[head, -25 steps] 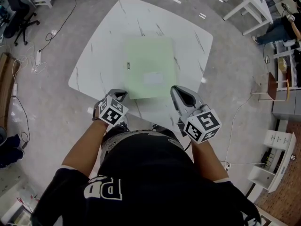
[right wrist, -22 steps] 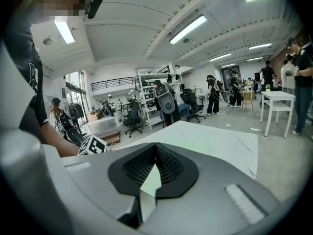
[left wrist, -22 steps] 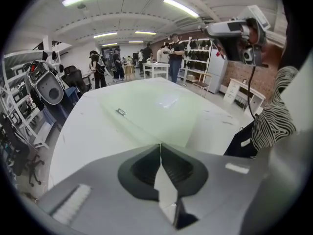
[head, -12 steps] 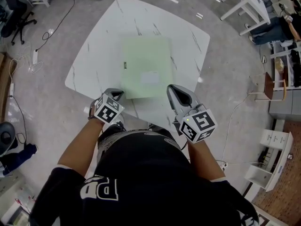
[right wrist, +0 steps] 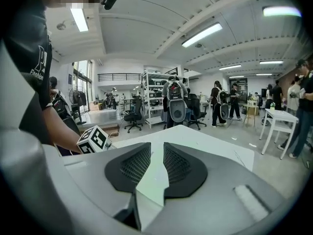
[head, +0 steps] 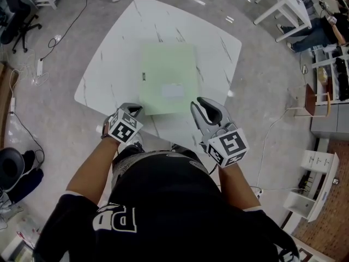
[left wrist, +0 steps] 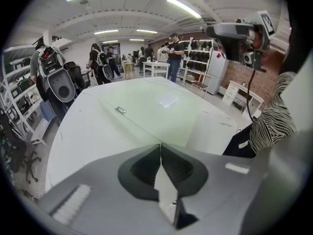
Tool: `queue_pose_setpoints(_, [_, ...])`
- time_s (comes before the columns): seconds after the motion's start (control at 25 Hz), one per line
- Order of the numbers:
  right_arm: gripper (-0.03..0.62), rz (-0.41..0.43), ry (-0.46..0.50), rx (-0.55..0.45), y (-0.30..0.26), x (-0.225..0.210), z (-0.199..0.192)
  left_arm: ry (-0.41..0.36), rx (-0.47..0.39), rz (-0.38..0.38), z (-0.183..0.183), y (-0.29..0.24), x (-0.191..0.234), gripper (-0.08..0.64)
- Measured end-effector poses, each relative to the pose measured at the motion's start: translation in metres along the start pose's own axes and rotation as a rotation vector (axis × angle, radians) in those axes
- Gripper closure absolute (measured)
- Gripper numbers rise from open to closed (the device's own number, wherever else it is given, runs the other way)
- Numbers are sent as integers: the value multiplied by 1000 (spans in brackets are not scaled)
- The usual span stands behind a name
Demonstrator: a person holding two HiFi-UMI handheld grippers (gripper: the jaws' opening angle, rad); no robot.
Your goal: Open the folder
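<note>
A pale green folder lies flat and closed on the white marble table, with a white label near its front edge and a small dark tag on its left side. My left gripper hovers at the folder's front left corner, shut, with nothing between its jaw tips. In the left gripper view the folder stretches ahead of the left gripper. My right gripper is beside the folder's front right corner, its jaws a narrow gap apart and empty. Green folder shows through the gap of the right gripper.
The table's front edge is right at the person's body. Around it on the floor are cables, an office chair at far left, white tables and a wooden chair on the right. People stand far back.
The right gripper has edged a little left and forward toward the folder's front right corner. The left gripper has hardly moved. The folder lies unchanged.
</note>
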State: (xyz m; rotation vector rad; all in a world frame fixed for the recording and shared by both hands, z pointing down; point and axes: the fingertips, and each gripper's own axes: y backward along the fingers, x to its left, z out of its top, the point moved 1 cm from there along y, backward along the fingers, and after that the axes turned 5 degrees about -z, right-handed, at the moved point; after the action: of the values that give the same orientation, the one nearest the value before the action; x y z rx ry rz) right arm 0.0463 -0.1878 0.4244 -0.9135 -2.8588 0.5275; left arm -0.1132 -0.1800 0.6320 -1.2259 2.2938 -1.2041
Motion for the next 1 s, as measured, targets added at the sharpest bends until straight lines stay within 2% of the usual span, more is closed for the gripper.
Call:
queue_pose_setpoints(0.6, [537, 2, 28, 10, 1, 2, -5, -8, 16, 7, 1, -2, -1, 499])
queue_pose_setpoints(0.84, [535, 43, 103, 48, -9, 14, -15, 1, 8, -1, 2, -1, -1, 499])
queue_pose_setpoints(1.0, [537, 97, 178, 122, -24, 31, -38, 0, 7, -7, 2, -2, -1, 499])
